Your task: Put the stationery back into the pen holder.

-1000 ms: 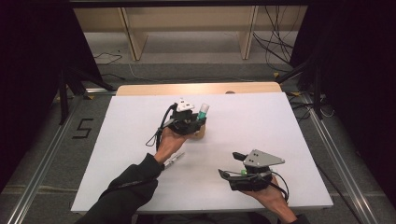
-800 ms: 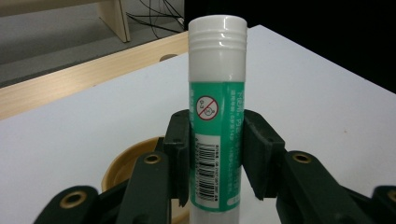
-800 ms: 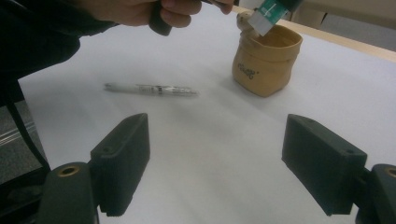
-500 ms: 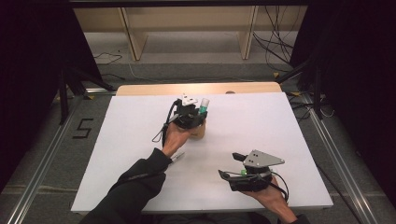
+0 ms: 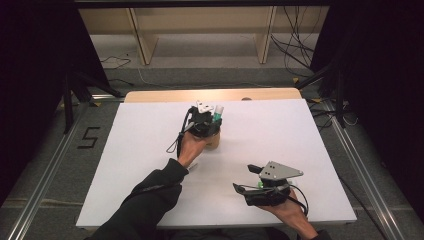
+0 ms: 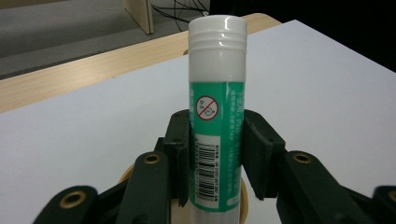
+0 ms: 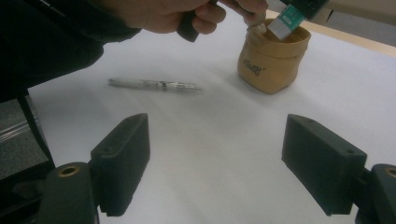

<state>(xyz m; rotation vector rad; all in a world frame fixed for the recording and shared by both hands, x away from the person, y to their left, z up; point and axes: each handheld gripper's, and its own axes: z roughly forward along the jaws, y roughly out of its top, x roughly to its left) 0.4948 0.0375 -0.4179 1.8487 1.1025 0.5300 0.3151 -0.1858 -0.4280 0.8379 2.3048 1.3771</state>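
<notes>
A pen (image 7: 154,85) lies on the white surface (image 5: 125,150) under the person's left forearm. Right of it, the left gripper (image 5: 204,120) clamps an upright green-labelled glue stick (image 6: 217,116), its lower end in the tan pouch (image 7: 272,56). Since a second ago this gripper has shifted slightly farther up the surface with the stick. Near the front edge, the right gripper (image 5: 255,175) stands wide apart, holding nothing, unmoved.
</notes>
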